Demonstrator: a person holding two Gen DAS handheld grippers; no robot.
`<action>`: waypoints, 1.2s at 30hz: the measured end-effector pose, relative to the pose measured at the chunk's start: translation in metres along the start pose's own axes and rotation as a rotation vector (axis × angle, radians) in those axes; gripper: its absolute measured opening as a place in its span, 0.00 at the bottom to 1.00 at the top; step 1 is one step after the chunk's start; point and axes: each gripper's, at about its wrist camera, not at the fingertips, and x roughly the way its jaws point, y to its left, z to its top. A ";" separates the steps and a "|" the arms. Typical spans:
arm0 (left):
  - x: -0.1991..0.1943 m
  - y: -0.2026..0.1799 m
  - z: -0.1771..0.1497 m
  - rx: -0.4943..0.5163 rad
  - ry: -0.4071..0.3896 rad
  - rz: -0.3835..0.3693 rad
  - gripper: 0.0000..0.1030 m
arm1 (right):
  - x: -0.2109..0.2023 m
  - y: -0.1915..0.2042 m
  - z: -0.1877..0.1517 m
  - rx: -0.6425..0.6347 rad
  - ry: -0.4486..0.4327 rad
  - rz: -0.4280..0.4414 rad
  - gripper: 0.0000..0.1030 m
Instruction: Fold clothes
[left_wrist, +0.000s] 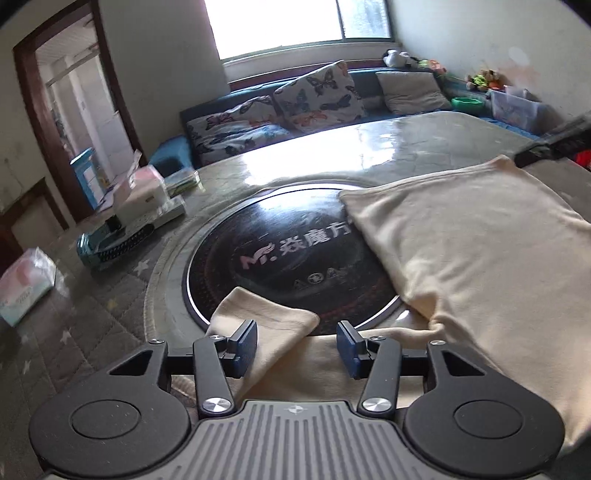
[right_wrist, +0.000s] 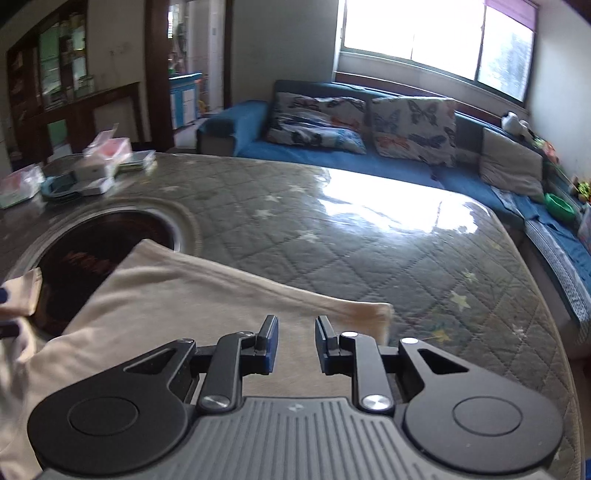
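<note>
Left gripper: jaws wide apart, nothing between them; the cream garment lies under and just ahead, its sleeve tip touching the left pad. Likely lining up to pinch it. Right gripper: jaws apart, empty, poised over the cloth near its far corner. Beyond: inset cooktop, then quilted table cover as flat folding surface.
</note>
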 end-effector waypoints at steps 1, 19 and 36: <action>0.001 0.004 -0.001 -0.016 0.000 -0.001 0.47 | -0.004 0.006 -0.002 -0.014 -0.002 0.012 0.21; -0.053 0.103 -0.049 -0.476 -0.075 0.125 0.02 | -0.046 0.097 -0.035 -0.234 0.019 0.186 0.21; -0.030 0.110 -0.054 -0.511 -0.016 0.106 0.37 | -0.052 0.218 -0.056 -0.539 0.067 0.511 0.28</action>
